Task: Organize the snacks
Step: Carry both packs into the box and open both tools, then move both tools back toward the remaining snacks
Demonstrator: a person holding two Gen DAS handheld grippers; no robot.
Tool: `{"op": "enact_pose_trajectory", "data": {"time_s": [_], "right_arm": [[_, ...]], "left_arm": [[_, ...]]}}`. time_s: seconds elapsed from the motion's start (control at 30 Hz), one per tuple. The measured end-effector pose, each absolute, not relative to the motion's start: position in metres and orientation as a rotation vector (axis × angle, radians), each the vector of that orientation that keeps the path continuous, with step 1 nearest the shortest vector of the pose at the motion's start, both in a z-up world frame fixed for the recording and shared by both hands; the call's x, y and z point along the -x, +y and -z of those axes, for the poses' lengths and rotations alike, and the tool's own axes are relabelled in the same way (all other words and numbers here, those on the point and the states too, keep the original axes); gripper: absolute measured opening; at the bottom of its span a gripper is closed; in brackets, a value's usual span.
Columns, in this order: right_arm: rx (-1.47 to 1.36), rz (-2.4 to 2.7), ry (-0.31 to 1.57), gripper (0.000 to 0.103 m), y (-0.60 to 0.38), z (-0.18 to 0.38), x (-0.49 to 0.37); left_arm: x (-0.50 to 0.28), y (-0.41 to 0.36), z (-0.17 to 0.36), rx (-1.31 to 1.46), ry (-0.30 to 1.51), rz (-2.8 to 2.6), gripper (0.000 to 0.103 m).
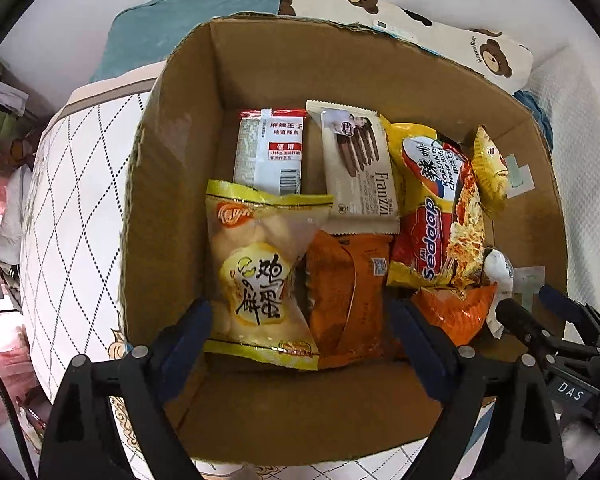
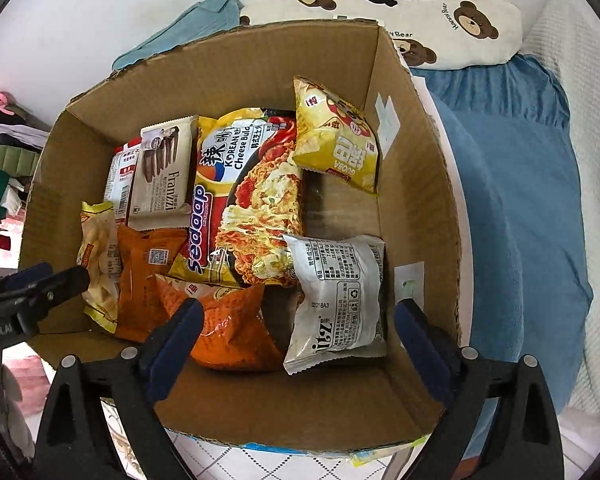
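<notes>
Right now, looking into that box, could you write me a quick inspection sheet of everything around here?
Surface: quilted mattress under the cardboard box.
Job's things: in the box lie a Sedaap noodle pack, Franzzi wafer pack, red-and-white spicy strip pack, egg biscuit bag, orange packet, orange chip bag, yellow chip bag and grey-white packet.
Clutter: bear-print pillow, blue blanket, teal cushion.
Grippers: left gripper and right gripper both open, empty, above the box's near side.
Cables: nothing seen.
Surroundings: white wall; clothes piled at the far left.
</notes>
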State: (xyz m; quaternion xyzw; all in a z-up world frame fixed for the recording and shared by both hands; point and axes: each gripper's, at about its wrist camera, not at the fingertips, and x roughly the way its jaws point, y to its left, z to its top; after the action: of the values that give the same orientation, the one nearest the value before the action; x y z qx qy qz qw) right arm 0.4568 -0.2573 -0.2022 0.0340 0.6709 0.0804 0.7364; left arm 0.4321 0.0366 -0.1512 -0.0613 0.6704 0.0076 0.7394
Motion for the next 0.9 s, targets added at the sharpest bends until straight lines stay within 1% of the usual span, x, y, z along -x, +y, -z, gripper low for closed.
{"op": "enact_pose_trajectory", "data": {"time_s": [0.13, 0.47, 0.9], "right_arm": [[-0.072, -0.168, 1.465, 0.098, -0.256, 0.200, -0.456], [-0.058, -0.157, 1.401, 0.098, -0.258, 0.175, -0.449], [-0.053, -0.177, 1.265, 0.098, -0.256, 0.130, -0.412]], "left_arm": [[-0.429, 0.035, 0.147, 0.139, 1.457, -0.010, 0.092], [-0.416, 0.035, 0.132, 0.152, 1.416, -0.005, 0.092], [-0.375, 0.028, 0.086, 0.120, 1.251, -0.014, 0.092]]}}
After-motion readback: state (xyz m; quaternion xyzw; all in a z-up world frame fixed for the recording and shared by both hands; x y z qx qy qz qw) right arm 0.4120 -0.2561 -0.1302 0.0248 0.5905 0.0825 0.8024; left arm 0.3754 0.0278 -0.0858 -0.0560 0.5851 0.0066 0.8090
